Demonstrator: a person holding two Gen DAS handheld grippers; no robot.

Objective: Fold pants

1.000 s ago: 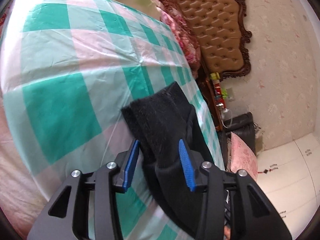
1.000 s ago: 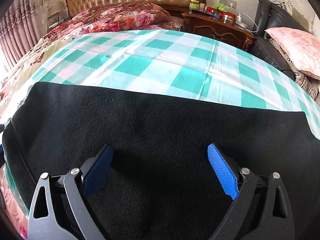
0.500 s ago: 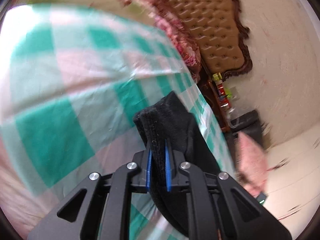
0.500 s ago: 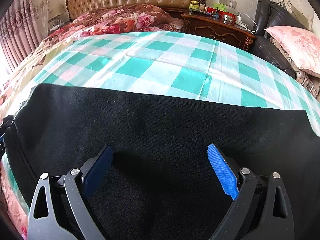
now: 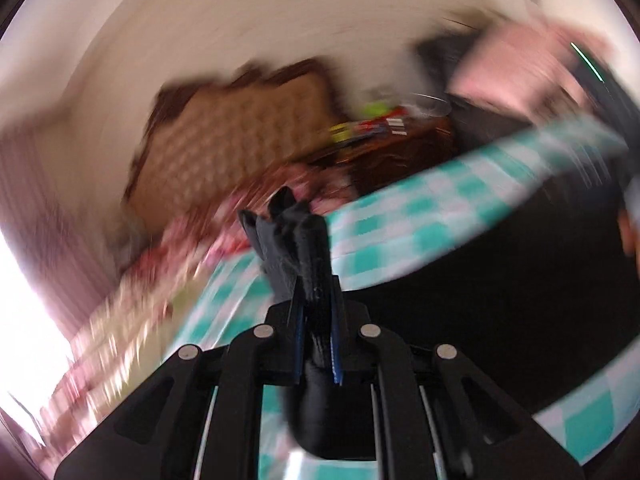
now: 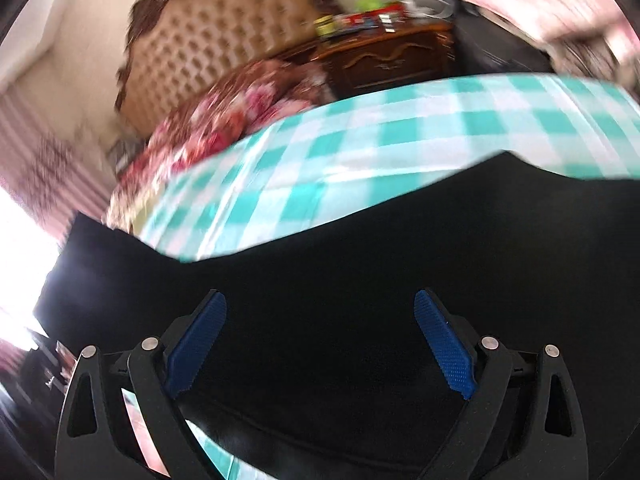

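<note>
Since the earlier frame, both views have swung from the mattress toward the tan tufted headboard [image 6: 224, 40], and the left gripper [image 5: 316, 336] has closed its jaws onto a bunched edge of the black knit pants [image 6: 360, 280]. That edge is raised above the teal-and-white checked bedsheet [image 6: 400, 132] (heavy motion blur). Right gripper [image 6: 320, 344]: 2 blue pads spread wide over the pants, gripping nothing.

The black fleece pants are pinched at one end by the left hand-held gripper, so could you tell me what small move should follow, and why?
Probably carry the pinched end across over the rest of the black fleece pants. The left hand-held gripper is shut on that end, lifted off the green-and-white checked bedsheet, while the right hand-held gripper stands open above the cloth.
</note>
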